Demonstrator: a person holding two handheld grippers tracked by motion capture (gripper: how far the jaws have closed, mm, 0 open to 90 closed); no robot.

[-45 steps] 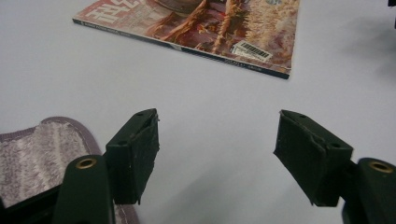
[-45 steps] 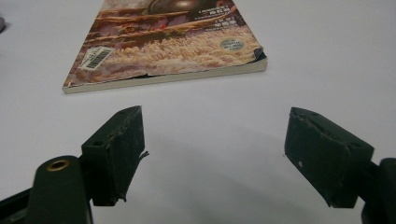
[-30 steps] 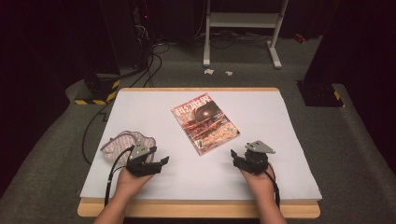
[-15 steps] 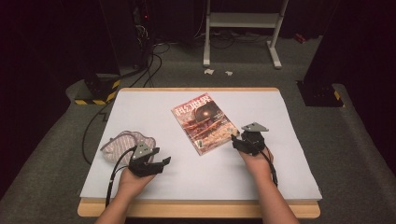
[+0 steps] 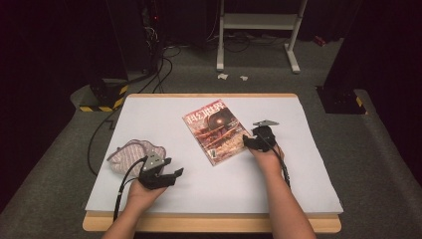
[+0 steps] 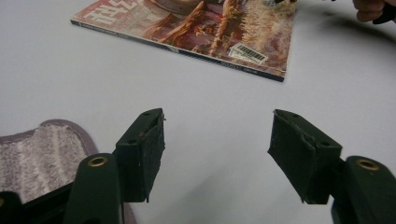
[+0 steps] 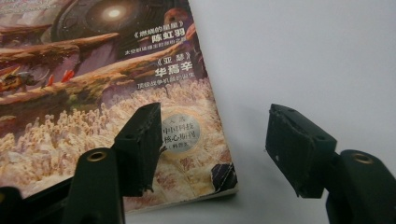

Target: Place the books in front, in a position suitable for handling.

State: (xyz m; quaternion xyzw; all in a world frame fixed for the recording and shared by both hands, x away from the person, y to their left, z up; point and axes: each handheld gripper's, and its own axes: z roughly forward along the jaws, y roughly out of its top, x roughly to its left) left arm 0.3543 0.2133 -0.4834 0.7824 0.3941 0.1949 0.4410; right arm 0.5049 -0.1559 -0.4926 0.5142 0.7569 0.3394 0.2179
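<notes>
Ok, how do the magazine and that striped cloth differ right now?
The magazine lies flat and stiff mid-table, while the cloth sits bunched and soft near the left edge. The magazine's cover is glossy, red-brown and printed; the cloth is pale with dull stripes. The right gripper is at the magazine's corner; the left gripper sits beside the cloth. Neither is gripped.

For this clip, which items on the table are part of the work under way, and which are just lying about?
In the job:
- glossy illustrated magazine lying flat on the white table cover
- right tool, open, one jaw over the magazine's corner, the other over the cover

Lying about:
- striped pinkish-grey cloth, bunched beside the left tool, which is open with nothing between its jaws
- floor cables
</notes>
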